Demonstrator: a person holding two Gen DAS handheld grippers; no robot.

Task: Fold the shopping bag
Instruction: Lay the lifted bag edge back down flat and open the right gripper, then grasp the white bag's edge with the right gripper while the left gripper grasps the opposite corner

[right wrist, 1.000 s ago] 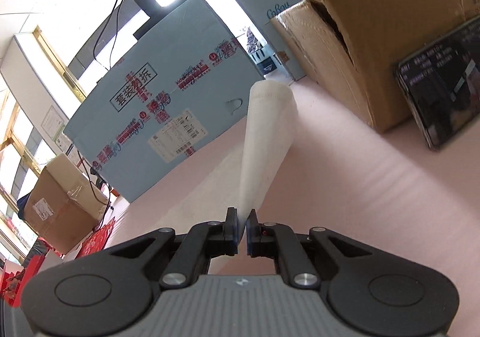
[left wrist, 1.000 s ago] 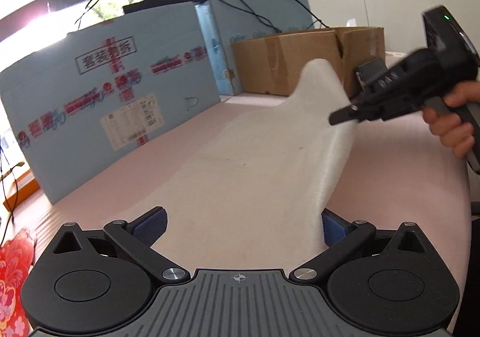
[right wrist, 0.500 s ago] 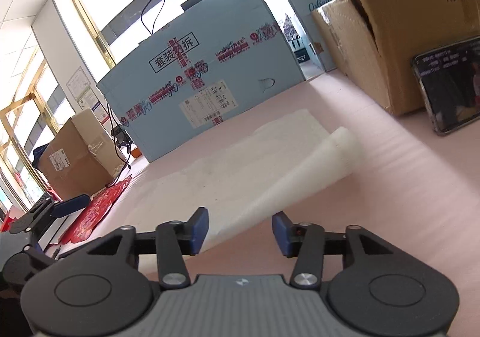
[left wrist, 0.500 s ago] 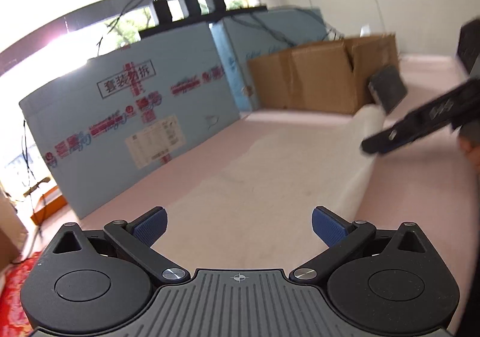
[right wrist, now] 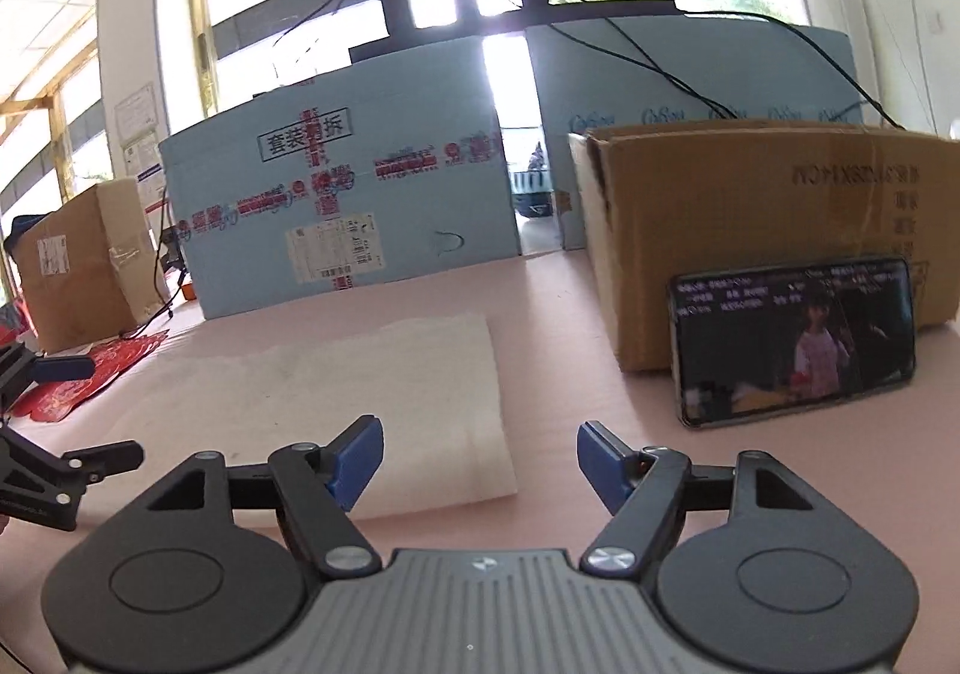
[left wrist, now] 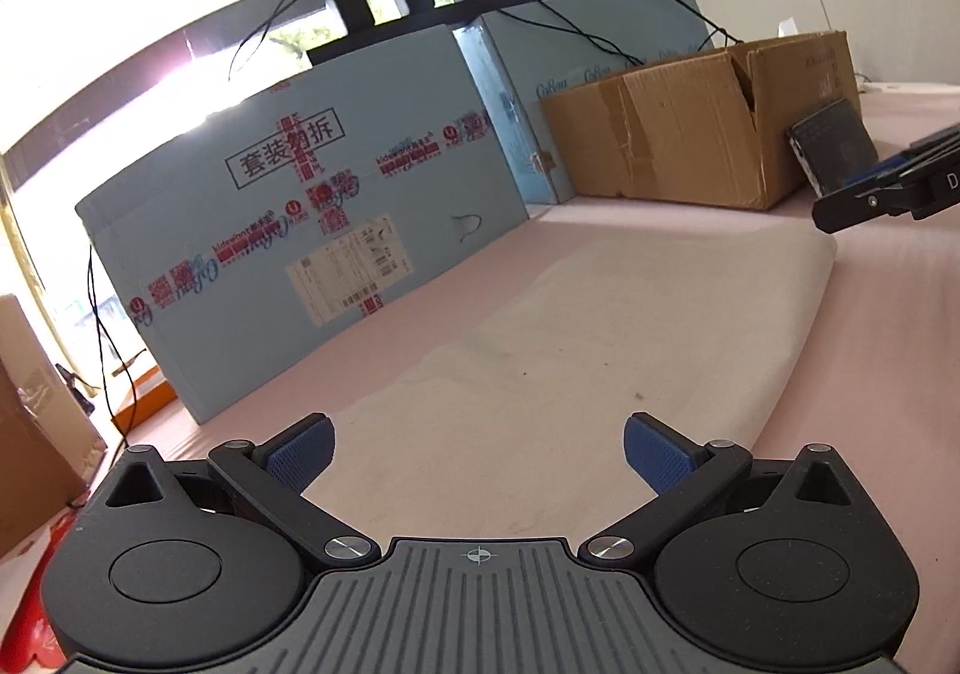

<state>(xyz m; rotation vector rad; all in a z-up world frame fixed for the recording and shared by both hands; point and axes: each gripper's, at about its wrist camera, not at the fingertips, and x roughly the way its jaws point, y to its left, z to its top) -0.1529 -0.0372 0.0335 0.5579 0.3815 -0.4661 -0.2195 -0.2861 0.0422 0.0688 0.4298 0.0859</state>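
Left wrist view: spread flat along the pink bench (left wrist: 690, 230), parallel to its back edge where the blue box (left wrist: 312, 230) and brown carton (left wrist: 678, 140) stand, lies the shopping bag (left wrist: 600, 326), white, matte, faintly smudged, with a rounded doubled edge on the side toward the bench's near edge. Looks like one fold lying in place; fits either a finished fold or a pause ahead of another, so best judged by squaring edges and pressing the crease flat. Left gripper (left wrist: 477, 449) gaping wide, holding nothing, above the bag's end. Right gripper (right wrist: 480, 461) likewise wide and empty, by the bag's other end, near the propped phone (right wrist: 792, 338).
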